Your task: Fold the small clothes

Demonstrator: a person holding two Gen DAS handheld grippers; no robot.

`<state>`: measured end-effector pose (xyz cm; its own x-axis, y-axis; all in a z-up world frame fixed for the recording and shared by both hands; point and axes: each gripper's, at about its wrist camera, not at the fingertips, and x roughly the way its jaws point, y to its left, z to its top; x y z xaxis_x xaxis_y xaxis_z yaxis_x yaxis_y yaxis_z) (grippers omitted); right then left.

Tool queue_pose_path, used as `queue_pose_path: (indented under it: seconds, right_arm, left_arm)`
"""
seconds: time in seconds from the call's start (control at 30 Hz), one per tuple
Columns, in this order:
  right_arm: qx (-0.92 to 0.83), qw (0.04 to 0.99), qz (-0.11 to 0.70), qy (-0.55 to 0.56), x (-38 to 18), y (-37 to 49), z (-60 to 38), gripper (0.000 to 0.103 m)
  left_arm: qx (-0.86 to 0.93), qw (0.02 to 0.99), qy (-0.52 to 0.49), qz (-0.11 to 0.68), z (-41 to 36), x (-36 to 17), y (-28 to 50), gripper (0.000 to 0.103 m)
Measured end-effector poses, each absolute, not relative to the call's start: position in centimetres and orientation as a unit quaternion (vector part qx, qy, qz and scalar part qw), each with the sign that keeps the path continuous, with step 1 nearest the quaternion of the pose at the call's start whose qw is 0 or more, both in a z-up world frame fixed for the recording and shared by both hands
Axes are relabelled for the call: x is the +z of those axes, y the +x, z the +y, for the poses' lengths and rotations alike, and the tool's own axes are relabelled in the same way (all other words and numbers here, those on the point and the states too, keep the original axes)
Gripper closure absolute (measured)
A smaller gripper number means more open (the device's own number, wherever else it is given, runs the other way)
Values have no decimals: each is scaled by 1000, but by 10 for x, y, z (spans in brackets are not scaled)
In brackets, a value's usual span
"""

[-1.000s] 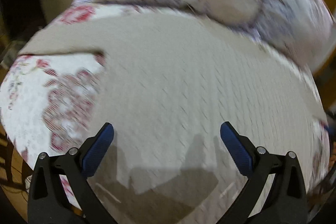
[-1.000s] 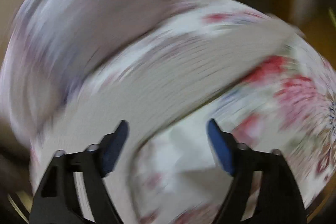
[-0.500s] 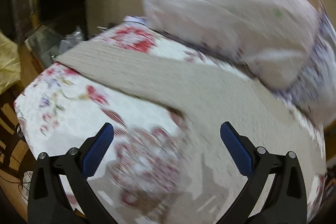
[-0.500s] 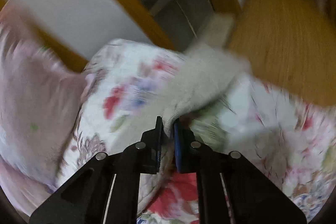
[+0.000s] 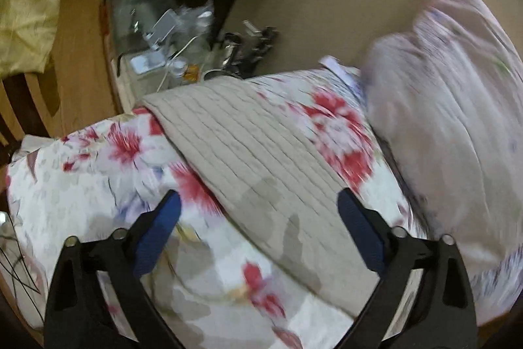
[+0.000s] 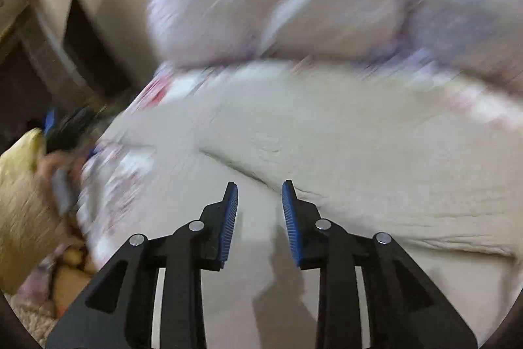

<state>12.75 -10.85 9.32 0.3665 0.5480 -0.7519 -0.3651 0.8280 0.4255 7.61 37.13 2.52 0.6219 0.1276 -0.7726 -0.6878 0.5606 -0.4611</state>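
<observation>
Here, beige ribbed garment (image 5: 248, 159) flat on floral bedspread (image 5: 98, 185); left claw (image 5: 258, 224) wide open, empty; right claw (image 6: 260, 208) part-open, empty. Grip edge squarely.

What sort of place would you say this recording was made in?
Most likely a bedroom: a beige garment lies on a floral bedspread, with a pale pillow behind and a cluttered bedside surface.

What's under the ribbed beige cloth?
The beige cloth lies on the flowery bedspread, which shows around it. Whatever sits directly beneath the cloth is covered.
</observation>
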Motion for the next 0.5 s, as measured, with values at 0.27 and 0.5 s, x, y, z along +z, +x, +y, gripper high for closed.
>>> queue_pose_path:
  seconds: [0.27, 0.5]
  right_arm:
    - [194, 825, 515, 127, 89, 123, -157, 49]
    - [142, 832, 516, 143, 97, 104, -205, 49]
  left_arm:
    - [254, 778, -476, 323, 420, 11, 80, 59]
    - [236, 807, -439, 318, 417, 28, 95, 96]
